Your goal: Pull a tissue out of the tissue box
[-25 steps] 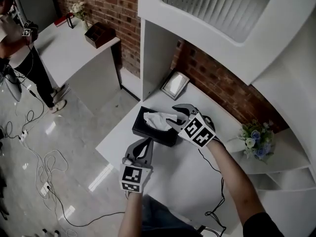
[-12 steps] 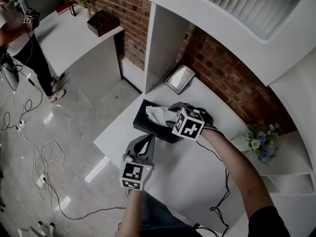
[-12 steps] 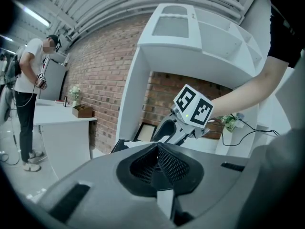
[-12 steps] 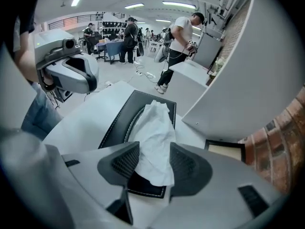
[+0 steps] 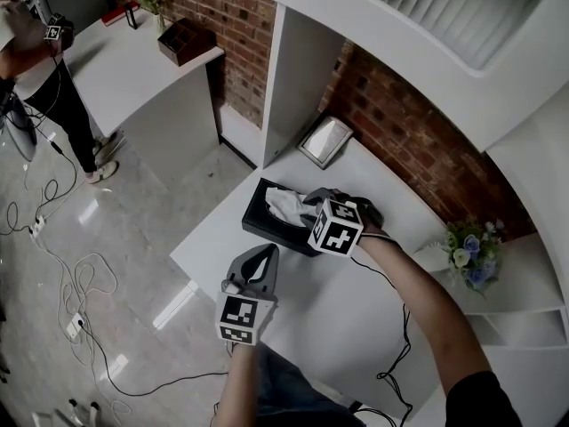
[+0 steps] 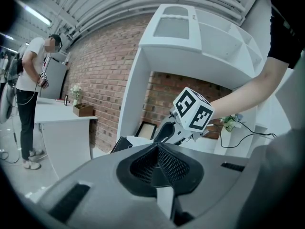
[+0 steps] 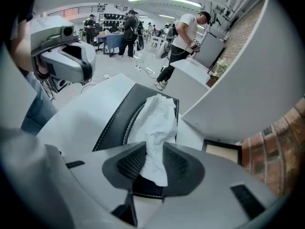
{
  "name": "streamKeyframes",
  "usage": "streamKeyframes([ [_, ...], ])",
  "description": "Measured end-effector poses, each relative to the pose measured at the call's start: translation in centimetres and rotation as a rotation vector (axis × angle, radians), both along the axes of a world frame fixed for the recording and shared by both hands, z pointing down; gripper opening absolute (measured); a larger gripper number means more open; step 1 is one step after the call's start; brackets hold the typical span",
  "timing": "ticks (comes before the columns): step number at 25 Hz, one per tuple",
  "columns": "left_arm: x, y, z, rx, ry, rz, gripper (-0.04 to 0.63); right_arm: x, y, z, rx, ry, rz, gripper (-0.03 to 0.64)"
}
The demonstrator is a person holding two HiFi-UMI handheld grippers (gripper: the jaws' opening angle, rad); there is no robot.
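A black tissue box lies on the white table, with a white tissue standing out of its slot. My right gripper points steeply down over the box. Its jaws are closing, and the tissue runs up between the two pads, touching both. The box top shows below it. My left gripper rests near the table's front edge, short of the box, jaws shut and empty. In the left gripper view its closed tips face the right gripper's marker cube.
A framed picture leans against the brick wall behind the box. A flower bunch stands at the right and a black cable crosses the table. A white shelf column rises at the back. A person stands far left.
The right gripper has dropped onto the tissue and rolled, and its jaws have narrowed from wide open to either side of the tissue. The left gripper has stayed put.
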State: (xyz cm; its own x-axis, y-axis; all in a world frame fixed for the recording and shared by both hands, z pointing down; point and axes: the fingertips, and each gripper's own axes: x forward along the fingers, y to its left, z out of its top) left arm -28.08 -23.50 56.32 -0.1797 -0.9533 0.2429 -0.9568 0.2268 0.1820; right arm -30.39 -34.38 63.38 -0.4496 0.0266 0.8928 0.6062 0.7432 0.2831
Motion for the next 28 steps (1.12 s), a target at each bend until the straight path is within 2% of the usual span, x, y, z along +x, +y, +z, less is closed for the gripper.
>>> streamKeyframes([
  [6,0.0,0.4,0.1,0.000,0.003,0.004,0.009,0.3,0.6,0.0,0.031,-0.011,-0.036,0.054],
  [9,0.1,0.6,0.0,0.001,0.003,0.005,0.009,0.3,0.9,-0.3,0.044,-0.030,-0.047,0.002],
  [17,0.2,0.8,0.0,0.002,0.008,0.010,0.009,0.5,0.9,-0.9,0.058,-0.040,-0.035,0.000],
  [28,0.4,0.6,-0.6,0.015,0.005,0.014,0.009,0.1,0.1,-4.0,0.082,-0.160,0.034,0.000],
])
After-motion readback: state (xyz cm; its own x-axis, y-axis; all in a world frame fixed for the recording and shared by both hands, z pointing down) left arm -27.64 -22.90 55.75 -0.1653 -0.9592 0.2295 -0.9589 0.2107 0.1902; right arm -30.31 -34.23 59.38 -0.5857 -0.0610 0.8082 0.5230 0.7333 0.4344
